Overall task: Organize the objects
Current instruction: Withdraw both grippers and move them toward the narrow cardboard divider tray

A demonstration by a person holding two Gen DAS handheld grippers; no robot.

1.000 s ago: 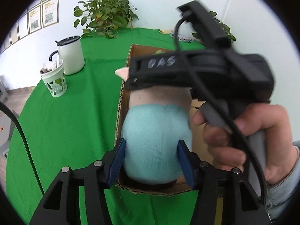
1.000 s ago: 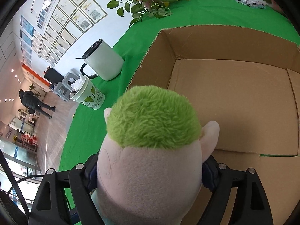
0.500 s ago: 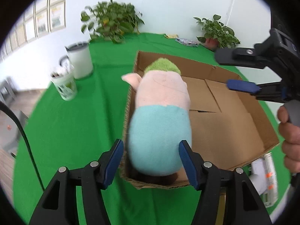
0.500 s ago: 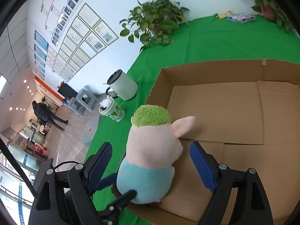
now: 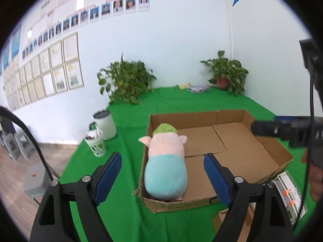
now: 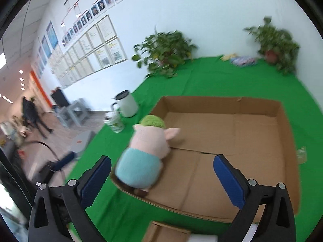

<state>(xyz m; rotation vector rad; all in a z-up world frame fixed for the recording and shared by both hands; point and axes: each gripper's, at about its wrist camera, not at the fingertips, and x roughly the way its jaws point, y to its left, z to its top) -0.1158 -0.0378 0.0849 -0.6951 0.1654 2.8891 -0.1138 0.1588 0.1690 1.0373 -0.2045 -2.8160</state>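
A plush pig with green hair, pink head and light-blue body sits in the near left corner of an open cardboard box on the green cloth. It also shows in the right wrist view, plush pig inside the cardboard box. My left gripper hangs above and behind the pig, its jaws opening, blue pads well clear of the toy. My right gripper is drawn back over the box's near edge, its jaws opening too, nothing between them. The right gripper's body shows at the right edge of the left view.
A white lidded mug and a patterned paper cup stand left of the box. Two potted plants sit at the table's far edge. A printed packet lies right of the box. A person walks in the hall.
Both grippers let go of the plush pig and drew back and up. The pig now sits free in the box's corner. Both pairs of jaws stand wider than before.
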